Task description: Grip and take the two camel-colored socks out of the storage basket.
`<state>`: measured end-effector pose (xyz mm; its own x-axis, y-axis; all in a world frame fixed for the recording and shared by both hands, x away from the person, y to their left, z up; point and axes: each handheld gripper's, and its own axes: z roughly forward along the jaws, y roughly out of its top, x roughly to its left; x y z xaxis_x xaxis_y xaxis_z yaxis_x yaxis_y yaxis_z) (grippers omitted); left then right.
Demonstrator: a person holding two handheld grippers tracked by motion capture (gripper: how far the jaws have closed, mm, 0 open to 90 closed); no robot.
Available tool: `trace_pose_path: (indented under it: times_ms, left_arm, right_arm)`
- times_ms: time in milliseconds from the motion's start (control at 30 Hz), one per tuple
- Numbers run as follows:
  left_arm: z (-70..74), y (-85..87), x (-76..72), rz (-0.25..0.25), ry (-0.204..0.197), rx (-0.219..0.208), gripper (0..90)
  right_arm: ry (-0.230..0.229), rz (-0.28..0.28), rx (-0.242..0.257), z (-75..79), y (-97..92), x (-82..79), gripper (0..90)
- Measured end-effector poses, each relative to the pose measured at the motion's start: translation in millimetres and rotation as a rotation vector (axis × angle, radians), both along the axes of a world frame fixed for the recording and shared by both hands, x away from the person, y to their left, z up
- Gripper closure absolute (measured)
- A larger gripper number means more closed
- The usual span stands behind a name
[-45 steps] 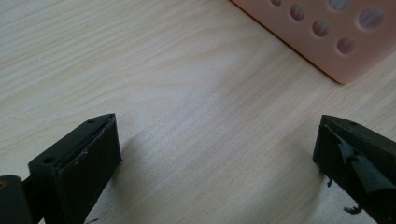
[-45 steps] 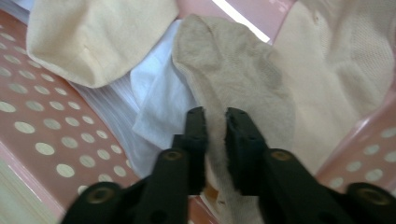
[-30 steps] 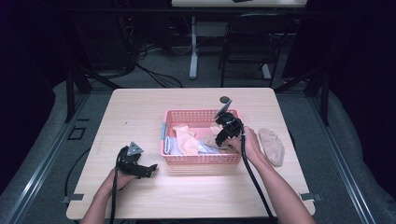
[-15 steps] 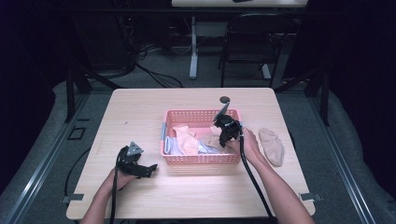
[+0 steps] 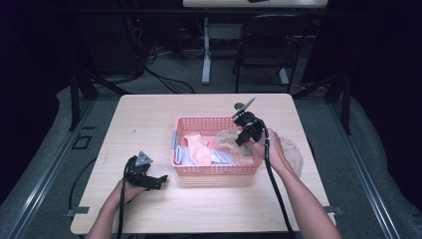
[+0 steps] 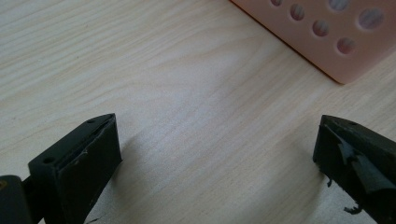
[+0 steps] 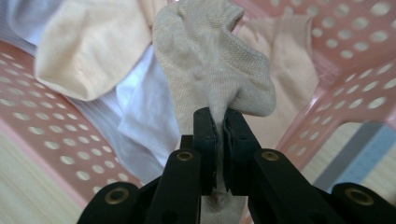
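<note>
Pale clothes [image 7: 88,51] beside gripped sock [image 7: 210,65] (basket [image 7: 46,135])

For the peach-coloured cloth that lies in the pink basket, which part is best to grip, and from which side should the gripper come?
Probably the raised, rounded fold of the peach cloth, approached from straight above. It bulges over the white cloth beside it, so closing the gripper there should pinch it alone, and the pink basket walls block any level approach.
</note>
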<state>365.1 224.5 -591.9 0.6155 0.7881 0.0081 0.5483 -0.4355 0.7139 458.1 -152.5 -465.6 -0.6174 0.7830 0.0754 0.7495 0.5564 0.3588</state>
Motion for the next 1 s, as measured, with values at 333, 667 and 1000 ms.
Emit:
trace_pose_path:
  times_ms: [333,667,1000]
  left_arm:
    - [0.0,0.0,0.1,0.000,0.000,0.000,0.6]
    - [0.0,0.0,0.1,0.000,0.001,-0.001,0.6]
    - [0.0,0.0,0.2,-0.001,0.002,0.000,0.6]
  right_arm:
    - [-0.048,0.022,0.033,33.2,-5.2,-4.4,85.2]
    - [-0.076,0.007,0.053,51.4,-19.1,-5.0,85.2]
    - [-0.100,-0.017,0.065,66.6,-41.4,-9.3,85.1]
